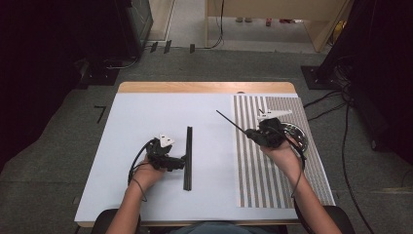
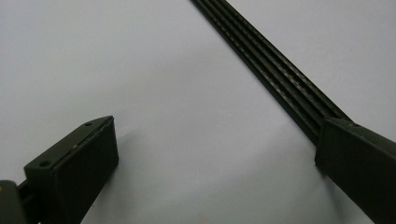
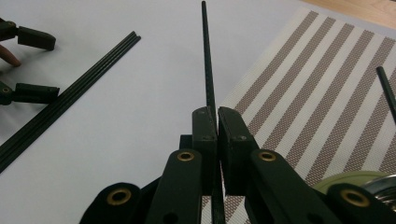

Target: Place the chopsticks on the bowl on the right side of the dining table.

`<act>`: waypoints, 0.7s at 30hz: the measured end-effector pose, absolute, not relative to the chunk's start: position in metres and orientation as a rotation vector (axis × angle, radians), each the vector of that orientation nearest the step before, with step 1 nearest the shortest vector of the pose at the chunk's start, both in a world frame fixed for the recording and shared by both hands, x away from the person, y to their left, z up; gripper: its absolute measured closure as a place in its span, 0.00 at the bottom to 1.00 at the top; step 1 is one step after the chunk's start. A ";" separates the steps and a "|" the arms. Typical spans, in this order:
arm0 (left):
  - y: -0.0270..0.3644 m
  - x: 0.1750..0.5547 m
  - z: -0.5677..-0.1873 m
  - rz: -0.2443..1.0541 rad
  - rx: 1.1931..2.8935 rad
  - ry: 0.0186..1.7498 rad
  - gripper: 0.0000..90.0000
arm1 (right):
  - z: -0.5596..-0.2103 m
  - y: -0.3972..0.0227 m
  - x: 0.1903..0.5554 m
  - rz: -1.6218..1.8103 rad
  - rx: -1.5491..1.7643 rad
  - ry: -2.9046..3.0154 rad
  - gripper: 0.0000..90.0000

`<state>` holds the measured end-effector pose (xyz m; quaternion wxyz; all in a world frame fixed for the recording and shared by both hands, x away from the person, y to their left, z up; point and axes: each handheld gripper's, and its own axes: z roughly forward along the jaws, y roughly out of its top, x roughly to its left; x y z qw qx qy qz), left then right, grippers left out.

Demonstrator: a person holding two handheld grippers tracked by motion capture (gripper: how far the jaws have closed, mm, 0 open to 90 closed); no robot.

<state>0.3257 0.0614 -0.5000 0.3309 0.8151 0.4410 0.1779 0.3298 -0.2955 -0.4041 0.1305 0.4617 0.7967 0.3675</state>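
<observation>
Your forearms come in at the bottom of the high view, over the pale blue table cover (image 1: 146, 117), the biggest thing before you. On its right lies the striped placemat (image 1: 272, 170), with a round metal dish (image 1: 298, 135) at its right edge behind your right hand. Left of centre, the flat bundle of black rods (image 1: 188, 157) lies with its long axis running away from you. Your left gripper (image 1: 181, 163) stands wide open, one jaw touching the bundle's side, the other on bare cover. Your right gripper (image 3: 217, 128) is clamped tight on a single thin black rod (image 3: 206, 60), which in the high view points up and left, over the mat's left edge. Another dark rod (image 3: 385, 88) lies on the mat. No writing can be read anywhere.
</observation>
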 end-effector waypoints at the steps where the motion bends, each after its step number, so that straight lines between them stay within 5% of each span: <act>1: 0.061 0.326 -0.500 0.465 2.131 1.153 0.00 | -0.404 -0.297 0.330 1.068 1.346 2.310 0.97; 21: 0.061 0.326 -0.500 0.465 2.129 1.154 0.00 | -0.399 -0.322 0.334 1.081 1.413 2.250 0.97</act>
